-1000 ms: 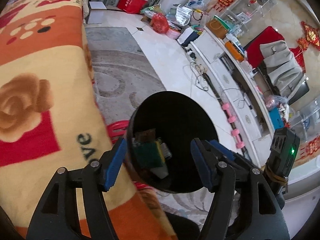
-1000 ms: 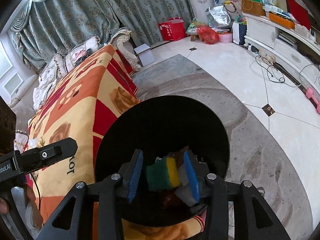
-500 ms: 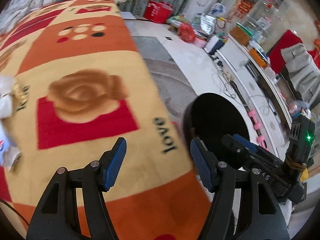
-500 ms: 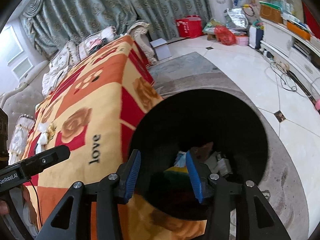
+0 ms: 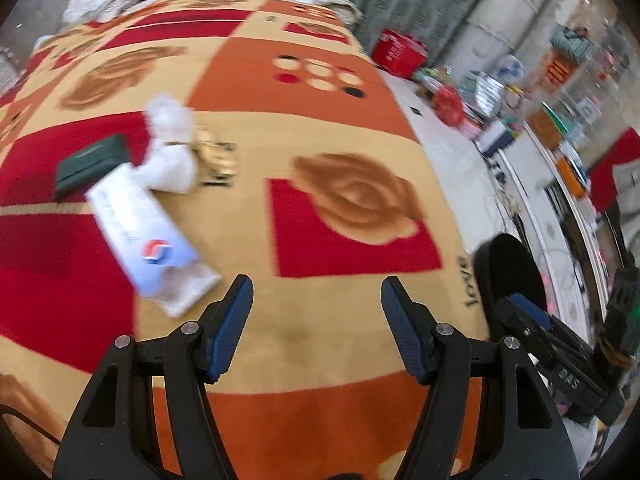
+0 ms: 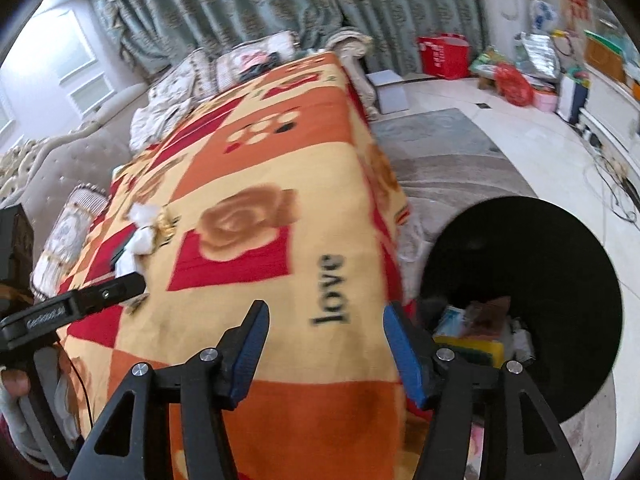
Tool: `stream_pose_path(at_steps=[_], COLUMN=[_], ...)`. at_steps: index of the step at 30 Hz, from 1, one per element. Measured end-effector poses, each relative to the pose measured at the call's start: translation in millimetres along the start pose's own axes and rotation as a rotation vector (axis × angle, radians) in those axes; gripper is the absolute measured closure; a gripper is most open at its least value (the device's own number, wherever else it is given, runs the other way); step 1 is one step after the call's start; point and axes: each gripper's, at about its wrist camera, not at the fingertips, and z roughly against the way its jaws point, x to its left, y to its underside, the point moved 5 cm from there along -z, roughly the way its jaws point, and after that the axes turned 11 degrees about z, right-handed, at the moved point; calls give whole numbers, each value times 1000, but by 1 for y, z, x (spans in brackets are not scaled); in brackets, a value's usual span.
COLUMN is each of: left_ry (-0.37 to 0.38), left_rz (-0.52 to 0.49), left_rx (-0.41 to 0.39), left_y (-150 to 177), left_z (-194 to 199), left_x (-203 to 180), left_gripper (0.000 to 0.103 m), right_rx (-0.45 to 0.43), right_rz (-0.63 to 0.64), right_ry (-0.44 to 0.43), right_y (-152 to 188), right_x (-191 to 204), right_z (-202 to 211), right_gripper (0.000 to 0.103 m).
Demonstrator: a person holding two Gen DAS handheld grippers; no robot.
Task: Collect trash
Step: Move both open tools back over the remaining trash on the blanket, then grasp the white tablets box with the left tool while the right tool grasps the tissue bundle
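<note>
A black round trash bin [image 6: 552, 280] stands on the floor right of the blanket-covered table; a yellow-green sponge [image 6: 470, 348] and other scraps lie inside it. The bin also shows in the left wrist view [image 5: 516, 272]. My left gripper [image 5: 316, 332] is open and empty above the blanket. Ahead on its left lie a white-blue wrapper [image 5: 148, 232], crumpled white tissue [image 5: 172, 148], a gold wrapper [image 5: 216, 156] and a dark green box [image 5: 92, 164]. My right gripper [image 6: 324, 354] is open and empty over the table's near edge, left of the bin. The tissue [image 6: 142, 228] lies far left of it.
The orange, red and yellow blanket [image 5: 320, 120] covers the table. A sofa with cushions [image 6: 188, 80] stands behind it. A white cabinet with cables [image 6: 612, 132], a red bag [image 6: 444, 56] and piled goods line the right wall. A grey rug [image 6: 440, 160] covers the floor.
The right gripper opened and dropped the sponge into the bin, then swung left over the table. The left gripper swung left from the bin to the table's trash.
</note>
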Motion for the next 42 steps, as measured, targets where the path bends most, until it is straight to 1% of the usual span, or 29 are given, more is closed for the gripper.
stream_pose_path(at_steps=[4,9,15,18,21,24,26,29,31,32,34,37,39,42], left_ry=[-33,-66,-81,-76,-65,-85,-115,-139,-123,-114,-91,-99,-85,-76], left_rz=[41,89,208,250,273,290,269,240,229,228,215,185,182,170], left_rx=[-18,-32,-35,-47,-54,-44,-82,-80,-73,-65,-43,-18,0,-12], left_y=[-7,-15,-25,-33,-41,-46,-52,-57,-58,-57,-55,-45,-39,-32], left_z=[9,17,15,10,0,-18,-21,-29,-28,-26,-21,-8,4,24], left_x=[30,64,106,115,116,114,110,108,110,114,120,129,137,146], left_gripper=[37,37,37,37,37,37,37,37,39,48,50,52,52,53], right_rx=[14,26,39,50,57,60,61,64,69,71,73,70,57,40], right_rz=[57,98,160,185,210,221,223,232,247,256,271,282,285,298], right_ry=[-37,-69,-107,-123,-133,-141,-146,-155,-160,-162,-171,-205,-239,-296], right_y=[-6,-11,-20,-23,-28,-33,-37,-42,-45,-47,-50,-59,-67,-80], right_x=[32,61,95,108,117,123,125,129,133,137,144,158,170,194], right_z=[-10,-23,-41,-51,-59,-65,-69,-75,-80,-83,-88,-100,-108,-122], right_gripper=[46,45,43,42,42,41,40,40,40,40,40,40,40,41])
